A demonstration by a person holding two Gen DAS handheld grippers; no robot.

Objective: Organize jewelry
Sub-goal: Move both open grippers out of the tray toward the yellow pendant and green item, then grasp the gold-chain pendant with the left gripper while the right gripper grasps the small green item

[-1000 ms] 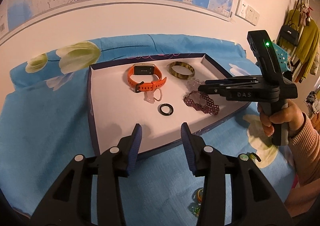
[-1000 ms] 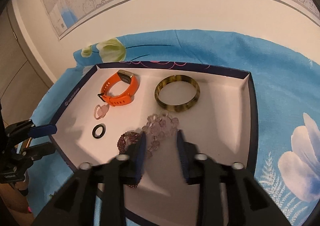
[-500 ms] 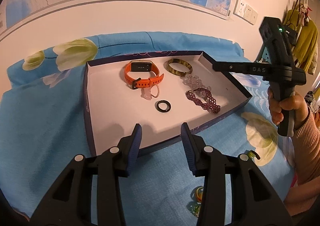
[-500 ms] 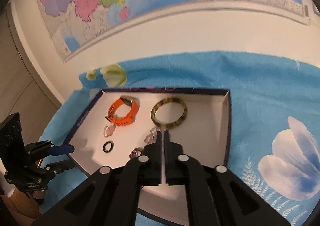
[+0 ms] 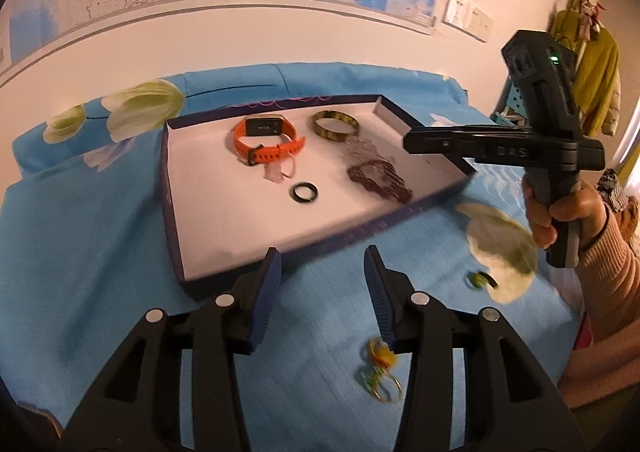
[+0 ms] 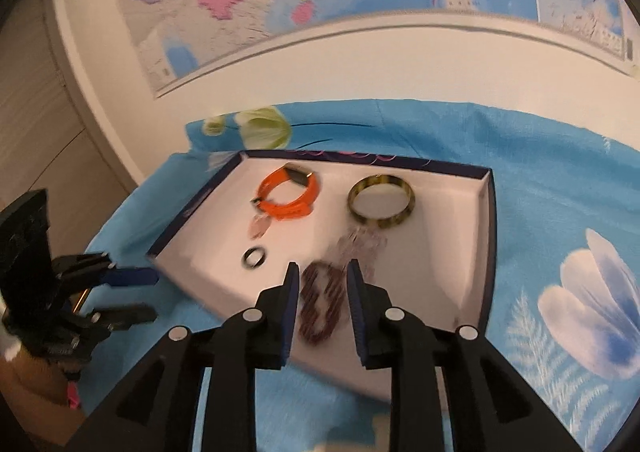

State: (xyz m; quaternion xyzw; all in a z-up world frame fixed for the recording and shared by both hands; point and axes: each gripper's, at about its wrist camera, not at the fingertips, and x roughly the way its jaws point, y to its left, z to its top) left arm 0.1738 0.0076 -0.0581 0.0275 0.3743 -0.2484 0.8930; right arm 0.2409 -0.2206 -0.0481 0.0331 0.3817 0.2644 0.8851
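The white-lined tray [image 5: 176, 188] on the blue floral cloth [image 5: 80, 252] holds an orange watch [image 5: 266, 140], tortoiseshell bangle [image 6: 381, 201], black ring [image 5: 305, 193] and dark red beaded bracelet [image 6: 322, 306]. The right gripper [image 6: 322, 292], lettered "DAS", has just been opening, its jaws empty above the bracelet. The left gripper [image 5: 320, 284] hangs with jaws spread and empty.

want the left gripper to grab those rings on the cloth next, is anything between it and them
Nothing visible. The left gripper is open and empty, and the colourful rings lie on bare blue cloth just below its right finger. The tray sits farther off, and the right gripper is up over the tray's right edge.
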